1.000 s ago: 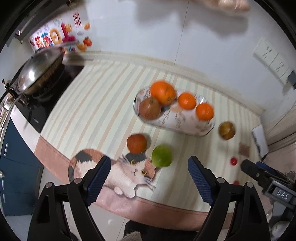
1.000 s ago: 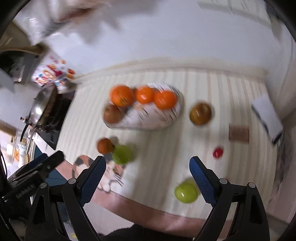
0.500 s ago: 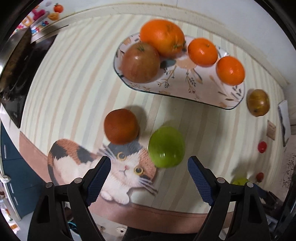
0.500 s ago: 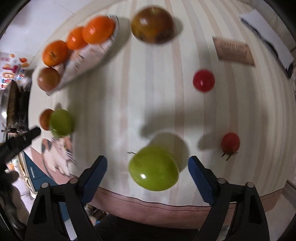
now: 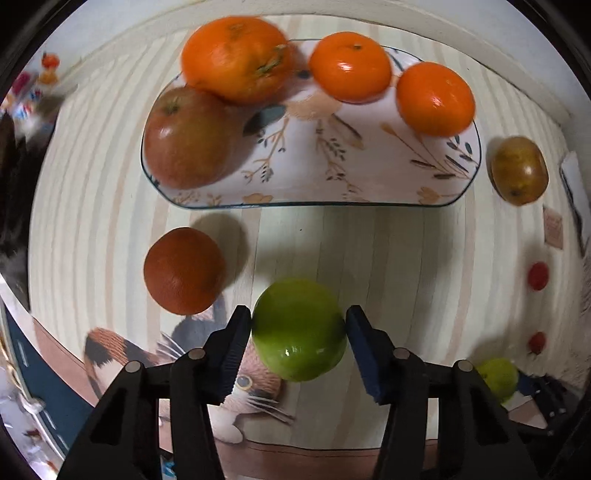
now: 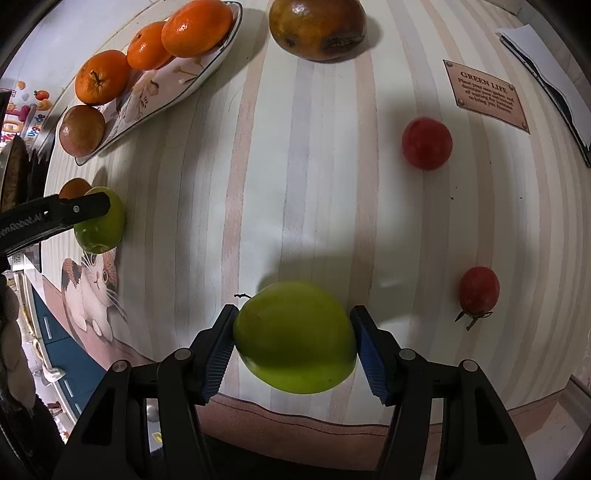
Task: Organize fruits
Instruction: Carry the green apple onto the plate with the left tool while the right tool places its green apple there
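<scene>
My left gripper point(image 5: 298, 325) is shut on a green apple point(image 5: 299, 330) on the striped mat, its pads touching both sides. My right gripper point(image 6: 293, 334) is shut on a second green apple point(image 6: 295, 338) near the mat's front edge. A floral plate point(image 5: 332, 173) ahead holds a red-brown apple point(image 5: 188, 136) and three oranges point(image 5: 236, 59). A dark red-orange fruit point(image 5: 184, 269) lies on the mat left of the left apple. The left apple also shows in the right wrist view point(image 6: 99, 225).
A brown-green fruit point(image 6: 317, 27) lies right of the plate point(image 6: 177, 88). Two small red tomatoes point(image 6: 426, 142) point(image 6: 479, 290) sit on the mat to the right. A brown label card point(image 6: 485, 96) and a white paper point(image 6: 546, 77) lie far right. A stove sits far left.
Both grippers came down and forward onto their green apples, and both jaws closed from wide open to touching the apples.
</scene>
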